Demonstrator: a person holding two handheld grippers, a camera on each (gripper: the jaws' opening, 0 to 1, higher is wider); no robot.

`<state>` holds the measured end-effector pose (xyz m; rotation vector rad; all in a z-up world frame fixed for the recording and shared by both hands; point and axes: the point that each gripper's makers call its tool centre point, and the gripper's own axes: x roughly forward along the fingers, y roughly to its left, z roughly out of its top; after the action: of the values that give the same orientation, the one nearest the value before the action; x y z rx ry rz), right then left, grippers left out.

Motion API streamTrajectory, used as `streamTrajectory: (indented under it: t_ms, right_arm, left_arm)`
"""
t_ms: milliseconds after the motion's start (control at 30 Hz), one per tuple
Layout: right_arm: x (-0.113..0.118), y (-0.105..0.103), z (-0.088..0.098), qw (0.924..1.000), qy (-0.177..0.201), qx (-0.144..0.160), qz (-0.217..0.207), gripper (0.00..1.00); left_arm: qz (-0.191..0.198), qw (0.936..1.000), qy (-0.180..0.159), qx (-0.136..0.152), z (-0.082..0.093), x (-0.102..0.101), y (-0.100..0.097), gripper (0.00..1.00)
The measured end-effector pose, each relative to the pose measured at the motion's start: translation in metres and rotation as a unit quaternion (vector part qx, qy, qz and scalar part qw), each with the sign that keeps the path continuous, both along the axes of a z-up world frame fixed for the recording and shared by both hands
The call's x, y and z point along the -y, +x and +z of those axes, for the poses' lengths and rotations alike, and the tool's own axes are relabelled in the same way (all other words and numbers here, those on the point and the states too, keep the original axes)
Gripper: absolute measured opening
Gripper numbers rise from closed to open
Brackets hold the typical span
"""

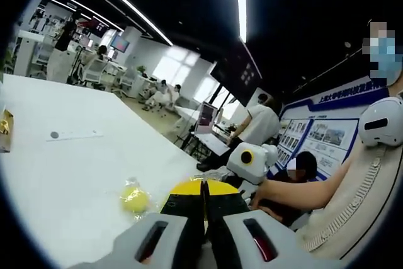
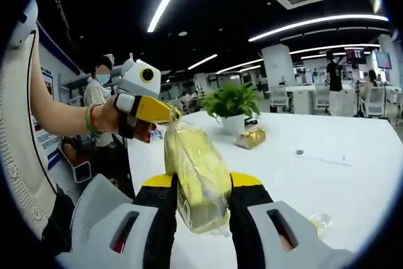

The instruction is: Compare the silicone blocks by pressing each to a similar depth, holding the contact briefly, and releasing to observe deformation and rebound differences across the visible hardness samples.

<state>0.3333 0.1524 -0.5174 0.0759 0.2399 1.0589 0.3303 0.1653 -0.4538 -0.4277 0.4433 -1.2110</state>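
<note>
Squeezing is under way: a yellow silicone block in a clear bag [image 2: 196, 174] is clamped between the right gripper [image 2: 200, 203] jaws while the left gripper [image 2: 169, 113], jaws together, pinches the bag's top, presumably to steady it above the white table [image 2: 327, 181].

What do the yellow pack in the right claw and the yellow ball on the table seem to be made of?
Yellow pack: probably soft foam or silicone inside clear glossy film, which wrinkles and glints.
Yellow ball: matte, maybe foam or rubber, also inside thin clear wrap; too small to be sure.

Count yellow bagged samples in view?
2: a yellow block in clear plastic bag, gripped by the right tool; a round yellow wrapped piece on the white table. More may be hidden.
</note>
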Motion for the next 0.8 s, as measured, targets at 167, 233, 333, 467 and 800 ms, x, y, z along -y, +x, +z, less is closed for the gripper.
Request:
streamTrajectory:
  t_ms: [167,233,333,467,800]
  right_arm:
    - [0.0,0.0,-0.001,1.0,0.0,-0.007,0.001,0.31]
    - [0.001,0.0,-0.002,1.0,-0.002,-0.007,0.001,0.32]
    - [0.0,0.0,-0.004,0.9999,-0.006,-0.01,0.002,0.32]
    - [0.0,0.0,-0.006,0.9999,-0.009,-0.012,0.004,0.33]
    - [-0.001,0.002,-0.01,0.9998,-0.015,-0.016,0.001,0.36]
  left_arm:
    - [-0.003,1.0,0.0,-0.003,-0.001,0.0,-0.002,0.0]
    - [-0.004,1.0,0.0,-0.004,-0.001,0.0,-0.003,0.0]
    - [-0.007,1.0,0.003,-0.004,-0.003,0.0,-0.004,0.0]
    - [-0.01,0.9999,0.005,-0.006,-0.004,0.0,-0.004,0.0]
    - [-0.008,0.9999,0.008,-0.012,-0.008,-0.001,-0.003,0.0]
